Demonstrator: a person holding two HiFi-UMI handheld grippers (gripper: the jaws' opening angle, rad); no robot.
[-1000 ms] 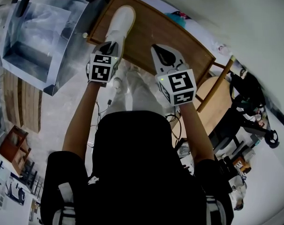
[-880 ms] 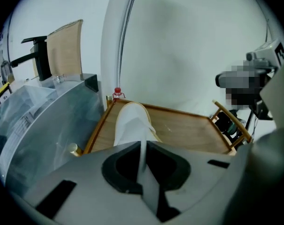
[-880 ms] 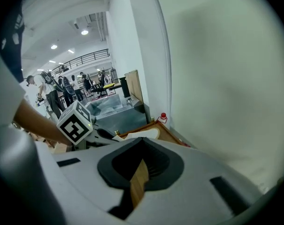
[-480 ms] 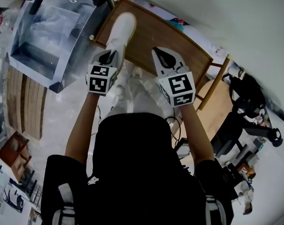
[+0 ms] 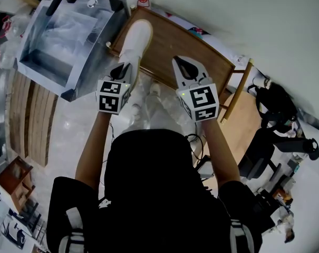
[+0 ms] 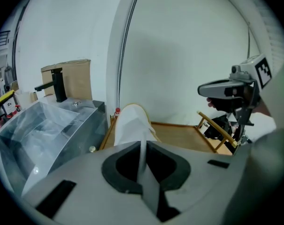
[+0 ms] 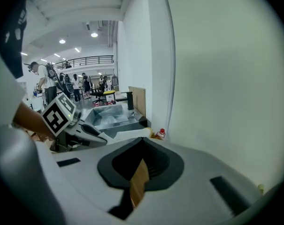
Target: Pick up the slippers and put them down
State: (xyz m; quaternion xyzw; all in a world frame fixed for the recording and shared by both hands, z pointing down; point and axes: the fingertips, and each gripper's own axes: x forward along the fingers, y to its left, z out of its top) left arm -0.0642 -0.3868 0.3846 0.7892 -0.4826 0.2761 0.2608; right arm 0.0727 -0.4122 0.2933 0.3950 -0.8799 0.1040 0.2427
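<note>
A white slipper (image 5: 134, 41) reaches out over the left end of the wooden table (image 5: 196, 49), toe pointing away from me. My left gripper (image 5: 127, 68) is shut on the thin rim at its heel. The left gripper view shows that white rim pinched between the jaws (image 6: 142, 146), with the slipper (image 6: 131, 123) stretching ahead. My right gripper (image 5: 183, 62) hangs over the middle of the table, jaws together. In the right gripper view only a narrow slit (image 7: 141, 165) shows between them, with the brown table behind and nothing held.
A steel sink unit lined with clear plastic (image 5: 64, 36) stands just left of the table. A red-capped bottle (image 5: 143, 0) sits at the table's far corner by the white wall. A wooden chair (image 5: 238, 107) stands to the right, with bags and clutter beyond.
Both grippers have risen a little above the table. The left one still grips the slipper's heel and the right one is still shut and empty.
</note>
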